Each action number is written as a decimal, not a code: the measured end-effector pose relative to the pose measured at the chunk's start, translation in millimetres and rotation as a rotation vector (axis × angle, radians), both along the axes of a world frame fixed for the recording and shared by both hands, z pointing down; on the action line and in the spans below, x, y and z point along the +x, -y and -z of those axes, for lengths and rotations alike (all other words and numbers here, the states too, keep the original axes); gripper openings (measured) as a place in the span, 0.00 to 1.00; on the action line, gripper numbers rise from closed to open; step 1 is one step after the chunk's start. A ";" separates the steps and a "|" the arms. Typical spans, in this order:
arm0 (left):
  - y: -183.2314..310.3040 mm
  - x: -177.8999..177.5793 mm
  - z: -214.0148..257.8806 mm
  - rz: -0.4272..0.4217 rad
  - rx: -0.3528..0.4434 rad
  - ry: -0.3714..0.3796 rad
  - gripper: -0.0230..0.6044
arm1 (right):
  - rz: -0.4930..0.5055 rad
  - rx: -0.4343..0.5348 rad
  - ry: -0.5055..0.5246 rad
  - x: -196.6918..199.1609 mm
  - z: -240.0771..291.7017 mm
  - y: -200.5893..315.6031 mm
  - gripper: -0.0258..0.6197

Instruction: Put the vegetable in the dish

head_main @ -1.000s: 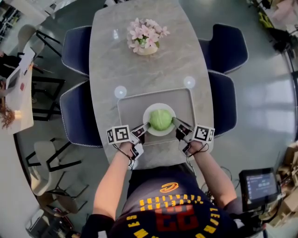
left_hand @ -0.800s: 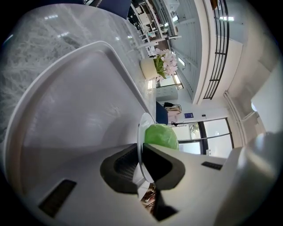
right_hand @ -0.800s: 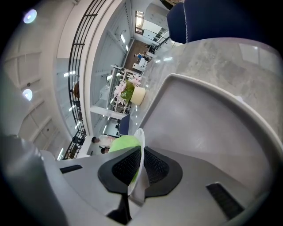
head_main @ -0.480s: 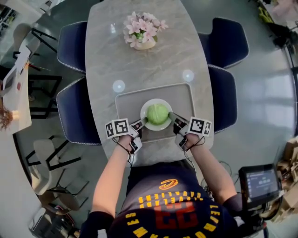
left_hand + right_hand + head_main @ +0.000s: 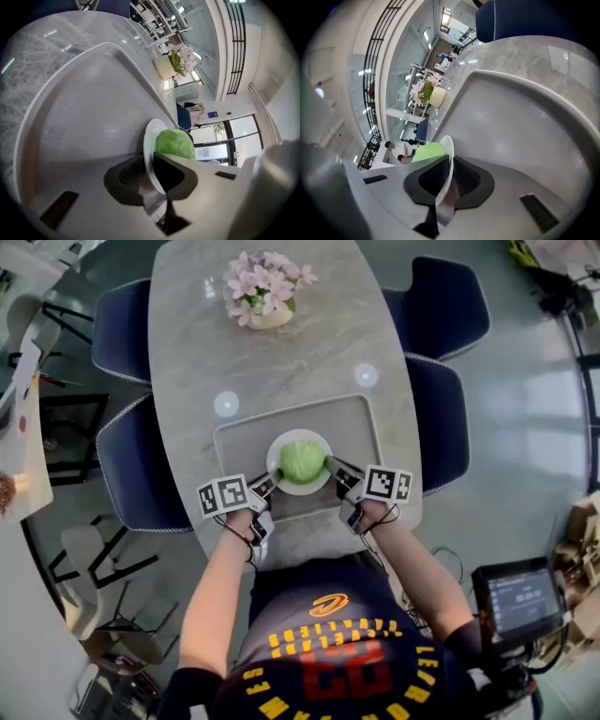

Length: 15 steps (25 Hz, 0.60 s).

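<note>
The left gripper and right gripper each clamp tight on opposite rims of 1 white plate; the green cabbage sits on it, over a grey tray on the table

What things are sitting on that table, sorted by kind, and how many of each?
Green cabbage: 1
White plate: 1
Grey tray: 1
Pot of pink flowers: 1
Round white discs: 2
Total: 6
</note>
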State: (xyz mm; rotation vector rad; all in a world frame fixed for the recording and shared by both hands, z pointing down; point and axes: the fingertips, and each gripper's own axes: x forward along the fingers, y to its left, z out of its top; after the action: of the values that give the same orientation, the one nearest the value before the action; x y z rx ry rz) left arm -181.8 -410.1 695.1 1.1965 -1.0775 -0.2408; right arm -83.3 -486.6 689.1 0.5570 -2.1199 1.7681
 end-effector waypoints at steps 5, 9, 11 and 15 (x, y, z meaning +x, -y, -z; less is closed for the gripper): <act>0.5 1.1 -0.6 0.004 -0.013 0.031 0.11 | 0.044 0.059 -0.050 1.8 -1.8 -0.5 0.07; -1.8 -0.3 -0.9 0.006 -0.038 0.081 0.11 | 0.097 0.104 -0.105 1.6 -4.2 -3.4 0.08; -2.8 -1.2 -1.7 -0.005 -0.063 0.136 0.12 | 0.130 0.116 -0.149 2.4 -8.1 -5.0 0.09; -3.8 -1.7 -2.7 -0.009 -0.095 0.172 0.12 | 0.143 0.110 -0.180 3.4 -9.9 -4.7 0.09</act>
State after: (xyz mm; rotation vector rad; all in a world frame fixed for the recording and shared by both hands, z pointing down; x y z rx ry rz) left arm -183.4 -406.4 697.8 1.1518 -1.2190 -0.0796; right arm -79.8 -481.9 699.0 0.5548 -2.0853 1.4752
